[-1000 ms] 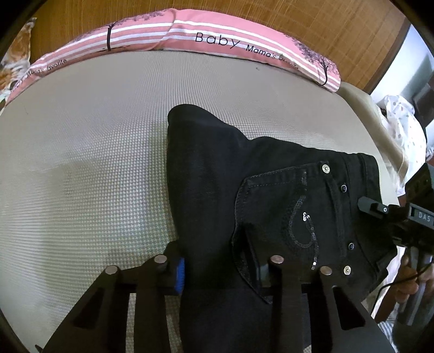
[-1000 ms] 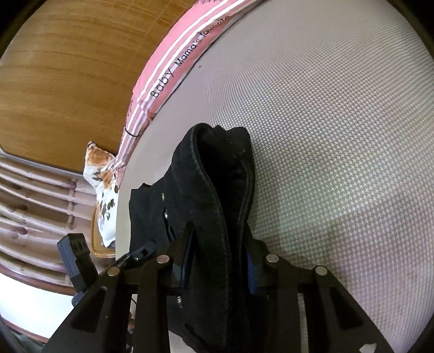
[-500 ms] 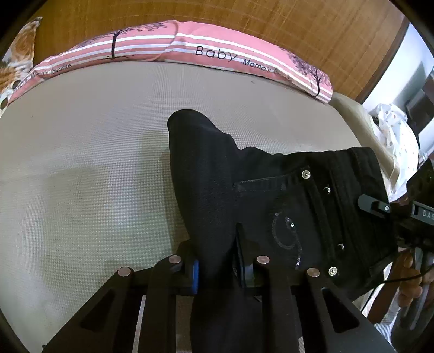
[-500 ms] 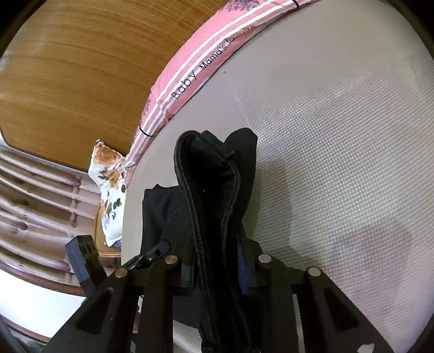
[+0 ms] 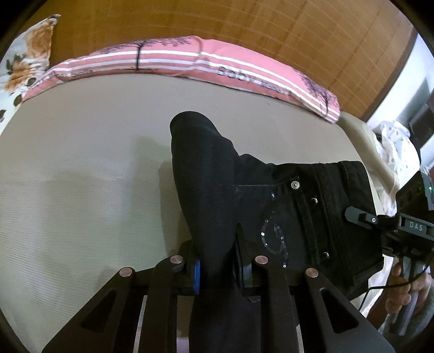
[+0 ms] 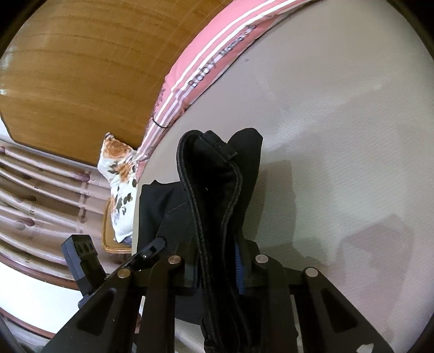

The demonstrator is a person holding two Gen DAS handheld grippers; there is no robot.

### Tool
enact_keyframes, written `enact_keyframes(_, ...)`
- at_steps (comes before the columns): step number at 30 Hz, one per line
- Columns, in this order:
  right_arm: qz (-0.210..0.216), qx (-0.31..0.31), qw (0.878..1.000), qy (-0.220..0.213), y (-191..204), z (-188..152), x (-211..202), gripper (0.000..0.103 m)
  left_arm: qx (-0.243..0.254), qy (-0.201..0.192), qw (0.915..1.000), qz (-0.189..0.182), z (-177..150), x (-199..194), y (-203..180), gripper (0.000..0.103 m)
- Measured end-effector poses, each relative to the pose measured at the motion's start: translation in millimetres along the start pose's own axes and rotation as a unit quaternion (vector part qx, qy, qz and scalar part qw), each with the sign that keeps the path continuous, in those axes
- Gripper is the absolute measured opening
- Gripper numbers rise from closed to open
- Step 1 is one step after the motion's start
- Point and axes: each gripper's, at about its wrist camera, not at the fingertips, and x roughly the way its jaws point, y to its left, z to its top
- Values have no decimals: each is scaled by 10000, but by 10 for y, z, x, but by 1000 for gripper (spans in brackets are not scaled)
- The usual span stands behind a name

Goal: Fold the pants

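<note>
Currently: pants [image 5: 284, 211], black, partly folded on bed [image 5: 81, 190]; left claw [image 5: 217, 268] and right claw [image 6: 219, 268] each clenched on cloth, raised; final fold and laying-down outstanding.

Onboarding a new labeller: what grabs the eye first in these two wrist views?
The black pants, bunched mid-frame on the beige mattress, with the left gripper and right gripper each clamped on a fold of them. Next comes the pink striped "Baby" pillow along the far edge, against the wooden headboard.
</note>
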Motion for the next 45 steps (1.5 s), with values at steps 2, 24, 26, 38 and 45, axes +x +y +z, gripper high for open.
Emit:
enact_keyframes(2, 64, -23, 10000, 44, 60, 45, 115, 19, -59, -21, 10000, 73, 43, -13, 89, 19)
enact_keyframes(24, 199, -38, 9995, 226, 270, 277, 530, 19, -141, -144, 9992, 356, 466, 146, 587, 19)
enact_keyframes(26, 196, -19, 9996, 207, 274, 304, 546, 19, -107, -160, 9991, 368, 505, 163, 591, 19)
enact_keyframes(38, -643, -400, 9971, 49, 175, 286, 628, 24, -117, -22, 9988, 480, 501, 471, 788, 30)
enact_keyframes(45, -1230, -718, 9898, -68, 166, 143, 587, 43, -188, -16, 9981, 582, 414, 513, 851, 46)
